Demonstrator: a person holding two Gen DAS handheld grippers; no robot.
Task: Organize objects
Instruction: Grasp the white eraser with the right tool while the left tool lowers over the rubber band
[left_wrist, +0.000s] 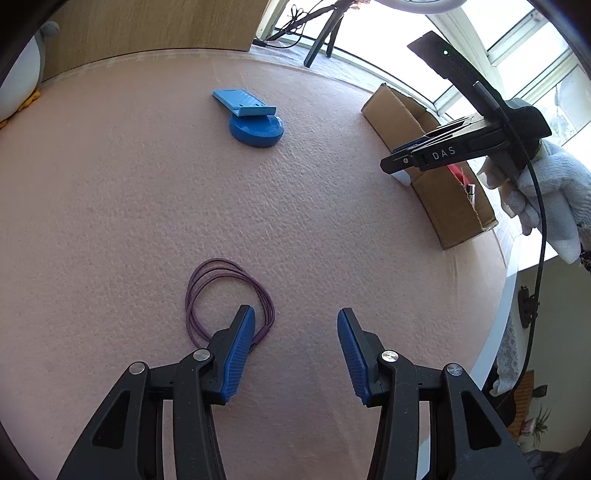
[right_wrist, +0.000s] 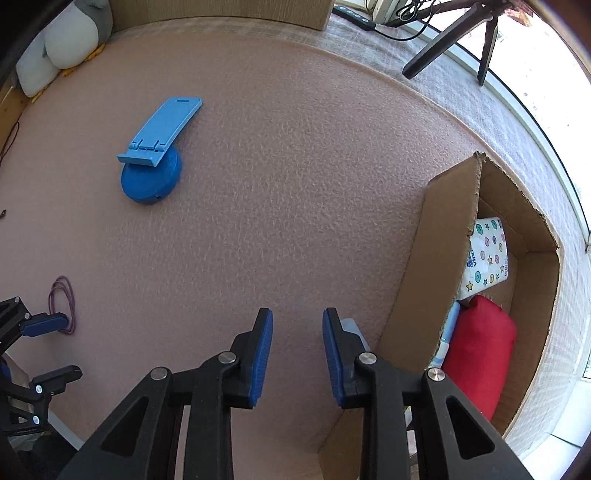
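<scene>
Pink mat (left_wrist: 147, 206); on it blue stand (left_wrist: 251, 118); purple cord (left_wrist: 221, 299); cardboard box (left_wrist: 443, 206)

bright daylight throughout, coming in from the window (left_wrist: 524, 55) at upper right in both views. blown out to white there, with glare washing the frames and sill. soft, even light across the pink mat (left_wrist: 295, 221); only faint shadows, a dim grey patch just ahead of the left gripper (left_wrist: 295, 343) and a thin one under the blue stand (right_wrist: 155, 162). strong fisheye bending: mat edge curved into an arc, cardboard box (right_wrist: 417, 258) walls bowed. dark round vignette at all corners. sharp in the centre, softer toward the rim; plush toy (right_wrist: 74, 33) at upper left slightly blurred. no motion smear visible.
</scene>
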